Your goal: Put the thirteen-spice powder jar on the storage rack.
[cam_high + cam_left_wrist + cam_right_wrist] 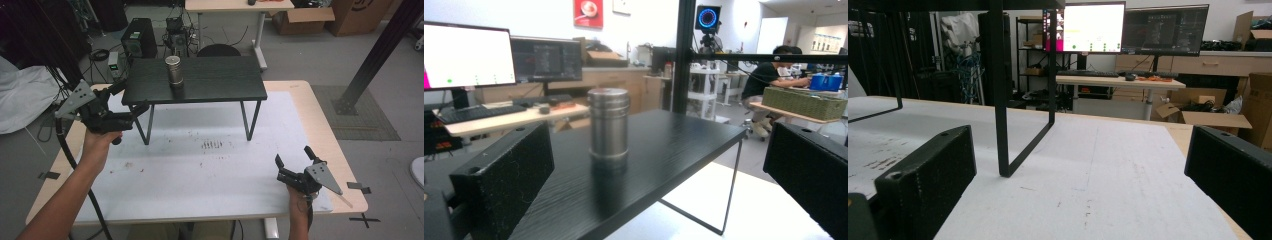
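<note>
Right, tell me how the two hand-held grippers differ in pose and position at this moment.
The left hand-held gripper is raised at the edge of the black shelf, aimed at the metal canister; the right hand-held gripper sits low near the white mat, far from the canister. In its own view the left frames the canister; the right faces a shelf leg. Both have jaws open and hold nothing.

Cardboard boxes [320,19], a computer tower [138,38] — floor behind the table.
</note>
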{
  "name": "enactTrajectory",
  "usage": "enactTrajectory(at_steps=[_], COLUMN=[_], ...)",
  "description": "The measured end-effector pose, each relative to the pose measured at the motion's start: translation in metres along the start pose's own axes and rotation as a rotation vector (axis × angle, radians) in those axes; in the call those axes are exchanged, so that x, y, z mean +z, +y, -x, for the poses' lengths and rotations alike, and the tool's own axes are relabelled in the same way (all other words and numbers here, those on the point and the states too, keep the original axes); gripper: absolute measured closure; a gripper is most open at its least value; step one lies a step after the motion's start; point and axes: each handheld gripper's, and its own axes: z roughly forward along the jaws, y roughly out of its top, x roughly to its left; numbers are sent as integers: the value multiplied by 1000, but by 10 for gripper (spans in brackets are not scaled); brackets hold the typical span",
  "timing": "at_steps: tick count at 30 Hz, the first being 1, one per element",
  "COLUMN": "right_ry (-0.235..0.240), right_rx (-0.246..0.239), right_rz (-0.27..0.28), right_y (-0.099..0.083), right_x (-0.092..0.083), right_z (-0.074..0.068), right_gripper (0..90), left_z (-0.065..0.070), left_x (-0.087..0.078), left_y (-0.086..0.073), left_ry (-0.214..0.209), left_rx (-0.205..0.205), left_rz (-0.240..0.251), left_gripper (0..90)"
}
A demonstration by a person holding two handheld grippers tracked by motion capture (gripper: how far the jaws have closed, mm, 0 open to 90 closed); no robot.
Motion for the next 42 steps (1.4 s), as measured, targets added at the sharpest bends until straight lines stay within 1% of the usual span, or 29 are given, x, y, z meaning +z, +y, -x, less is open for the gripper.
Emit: enactTrajectory(at_steps=[2, 6, 12, 15, 18, 23, 25, 28, 31, 34, 38, 39, 42], right_ry=[0, 0, 1, 0, 0, 1, 1, 1, 2, 2, 1, 1, 1], right_rx=[0, -3, -2, -3, -4, -3, -3, -4, -5, -5, -4, -4, -3], right_rz=[0, 1, 1, -1, 1, 1, 2, 2, 2, 1, 1, 0, 0], right_y=[0, 0, 0, 0, 0, 0, 0, 0, 0, 0, 0, 0, 0], right_x=[0, 0, 0, 0, 0, 0, 0, 0, 0, 0, 0, 0, 0], right_z=[0, 0, 0, 0, 0, 0, 0, 0, 0, 0, -1, -1, 0], right_gripper=[0, 0, 0, 0, 0, 0, 0, 0, 0, 0, 0, 0, 0], left_z=[-1, -2, -4, -6, -8, -9, -10, -13, -16, -18, -21, -22, -24], left_x=[-5, -14, -25, -29, -33, -41, -43, -49, -54, -60, -69, -72, -80], left_y=[-4, -11, -22, -28, -35, -49, -54, -62, -72, -80, -94, -99, -107], left_ry=[8, 23, 46, 53, 71, 110, 125, 147, 172, 179, 216, 227, 246], left_rx=[6, 0, 17, 25, 38, 82, 90, 80, 82, 68, 61, 54, 44], left_rz=[8, 20, 31, 22, 26, 23, 27, 30, 24, 22, 26, 26, 23], left_gripper=[2, 3, 3, 3, 3, 2, 3, 3, 2, 3, 2, 2, 3])
